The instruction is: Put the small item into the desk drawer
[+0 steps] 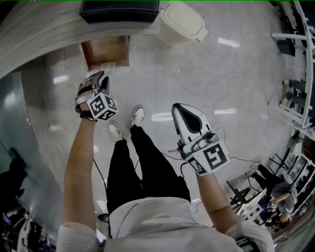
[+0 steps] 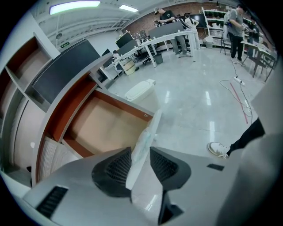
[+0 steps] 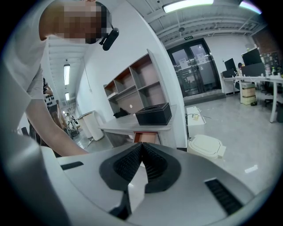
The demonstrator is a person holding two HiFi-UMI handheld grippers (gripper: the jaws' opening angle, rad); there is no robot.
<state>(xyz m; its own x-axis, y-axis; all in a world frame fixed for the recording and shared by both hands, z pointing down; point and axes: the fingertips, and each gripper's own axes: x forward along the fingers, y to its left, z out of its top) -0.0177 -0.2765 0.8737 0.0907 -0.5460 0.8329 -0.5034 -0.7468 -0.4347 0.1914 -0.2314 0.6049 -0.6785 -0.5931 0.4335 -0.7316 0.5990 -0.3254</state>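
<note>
A thin white packet point(image 2: 144, 137) stands between the jaws of my left gripper point(image 2: 140, 152), leaning on the left pad with a gap at the right pad; the gripper is open. Its far end points over the open wooden drawer point(image 2: 104, 126). In the head view the left gripper point(image 1: 97, 78) hovers just in front of that drawer point(image 1: 106, 51), which is pulled out from under the grey desk point(image 1: 44, 29). My right gripper point(image 1: 178, 109) hangs to the right over the floor, shut with nothing in it; its pads point(image 3: 152, 161) meet at the tips.
A black box point(image 1: 119, 10) sits on the desk above the drawer. A white lidded bin point(image 1: 183, 22) stands on the floor right of the drawer. The person's shoes point(image 1: 138, 115) are below. Desks, chairs and people fill the room's far side.
</note>
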